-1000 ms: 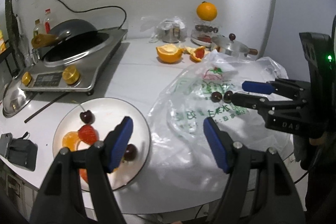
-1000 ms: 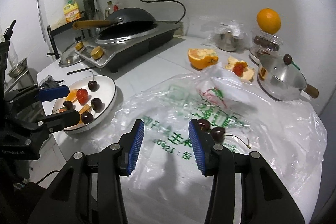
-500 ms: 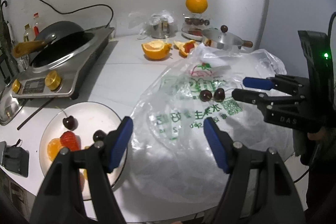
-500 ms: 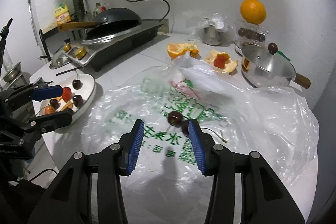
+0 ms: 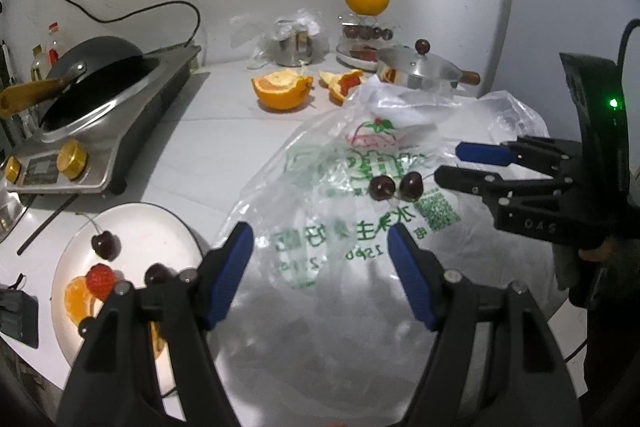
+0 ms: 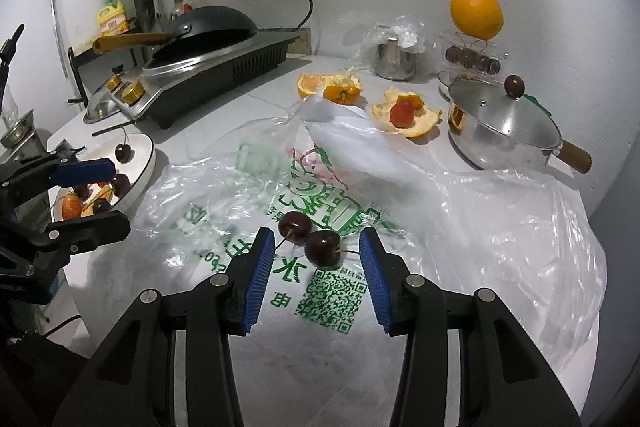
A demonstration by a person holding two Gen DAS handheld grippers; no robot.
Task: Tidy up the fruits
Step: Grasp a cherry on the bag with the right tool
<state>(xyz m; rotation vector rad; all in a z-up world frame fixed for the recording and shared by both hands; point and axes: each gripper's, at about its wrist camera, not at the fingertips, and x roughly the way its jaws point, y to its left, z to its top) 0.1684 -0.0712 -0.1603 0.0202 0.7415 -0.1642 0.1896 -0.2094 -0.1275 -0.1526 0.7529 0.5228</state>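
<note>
— Hovering over the plastic bag point(image 6: 460, 227), the right gripper point(image 6: 318, 263) has its jaws apart, bracketing two cherries point(image 6: 310, 239) without touching.

— And the left gripper point(image 5: 320, 267)?

— Open, empty. Plate point(image 5: 160, 227) left; pot point(image 6: 504, 131) and cooker point(image 6: 224, 71) behind.

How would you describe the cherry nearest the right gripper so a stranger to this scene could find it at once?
Start at the big clear plastic bag with green print, spread over the white table. Two dark cherries lie side by side on it, just above a green QR code. The one meant, the nearer cherry, sits between the open right gripper fingertips; its neighbour lies farther back and left.
</note>
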